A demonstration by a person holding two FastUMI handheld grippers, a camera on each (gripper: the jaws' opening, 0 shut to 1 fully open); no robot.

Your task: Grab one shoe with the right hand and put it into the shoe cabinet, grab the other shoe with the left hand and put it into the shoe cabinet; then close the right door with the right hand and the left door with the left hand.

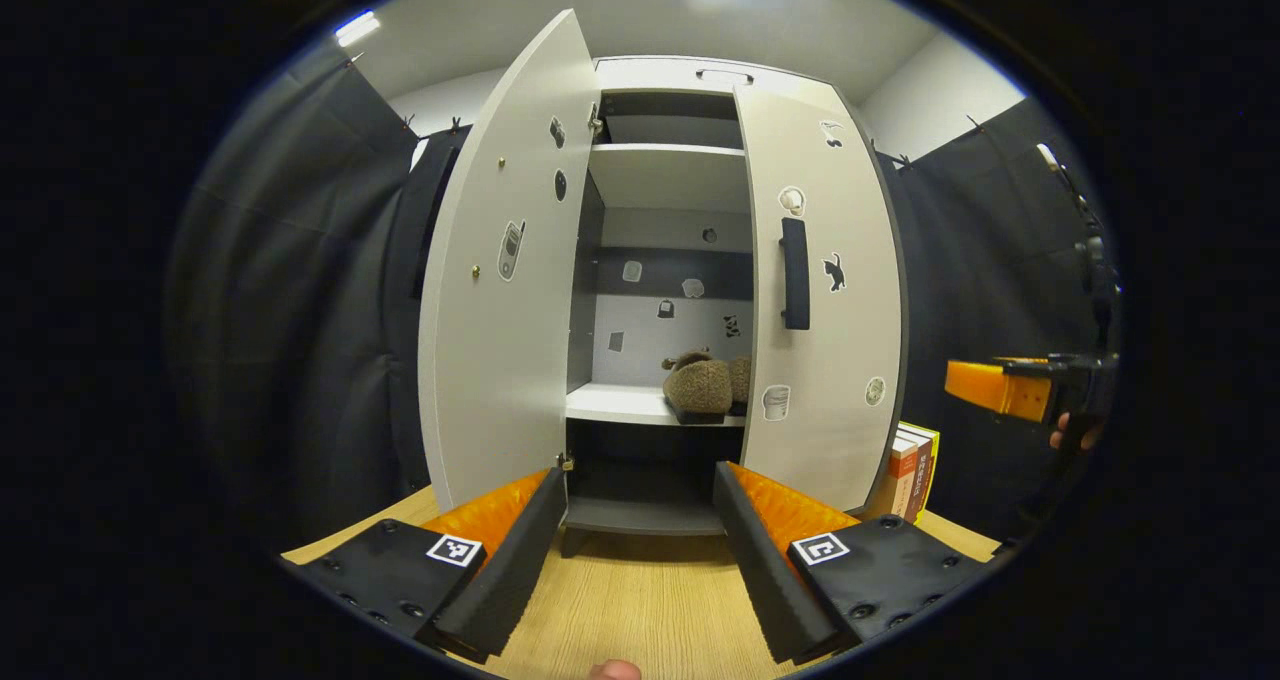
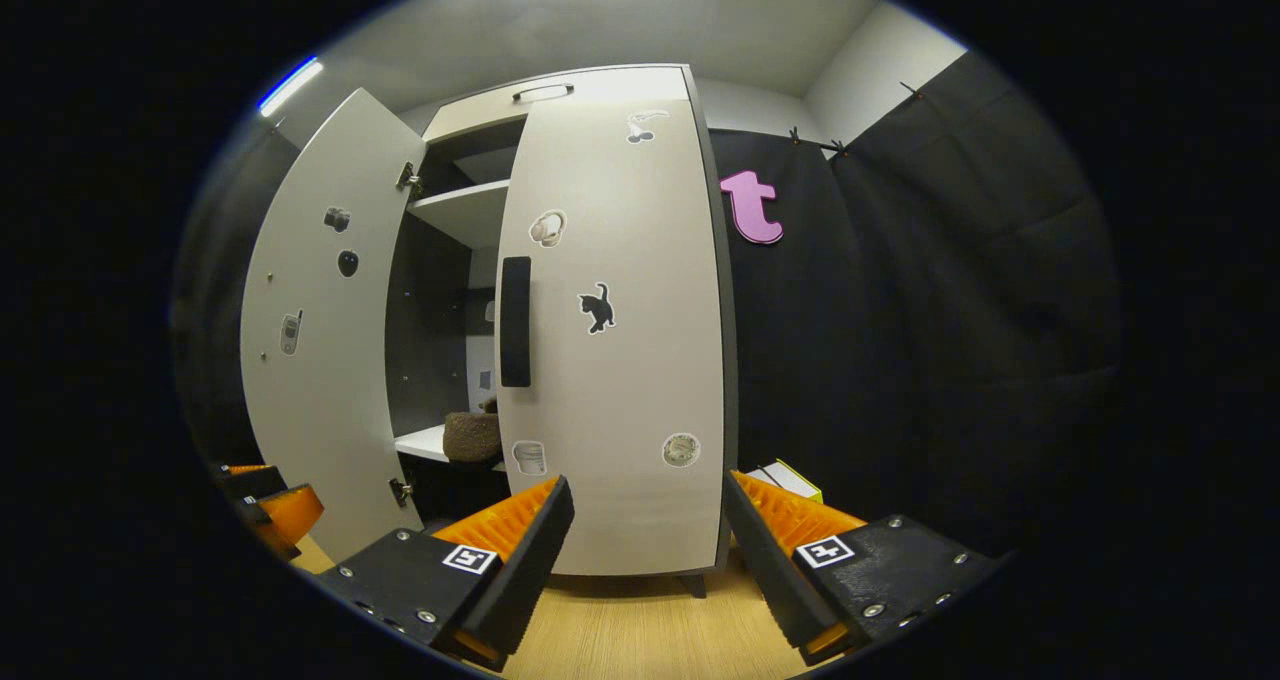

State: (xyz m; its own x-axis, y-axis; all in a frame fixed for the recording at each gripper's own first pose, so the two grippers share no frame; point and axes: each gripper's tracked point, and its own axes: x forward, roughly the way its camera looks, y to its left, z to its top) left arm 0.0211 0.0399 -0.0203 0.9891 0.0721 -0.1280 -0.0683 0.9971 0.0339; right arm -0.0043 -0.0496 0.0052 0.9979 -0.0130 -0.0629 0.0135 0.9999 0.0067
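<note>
The white shoe cabinet (image 1: pixel 660 75) stands ahead on the wooden table. Its left door (image 1: pixel 500 290) is swung wide open; its right door (image 1: pixel 825 290) covers the right half. Two brown fuzzy shoes (image 1: pixel 700 385) sit side by side on the white middle shelf (image 1: pixel 610 403), the right one partly hidden behind the right door. My left gripper (image 1: pixel 640 480) is open and holds nothing, facing the opening. My right gripper (image 2: pixel 648 490) is open with nothing in it, close in front of the right door (image 2: pixel 615 330). One shoe (image 2: pixel 472 435) peeks past that door's edge.
A black handle (image 2: pixel 515 320) runs down the right door's inner edge. Books (image 1: pixel 915 470) lean against the cabinet's right side. Black cloth walls close in on both sides. The right gripper (image 1: pixel 975 385), held by a hand, shows at the far right of the left gripper view.
</note>
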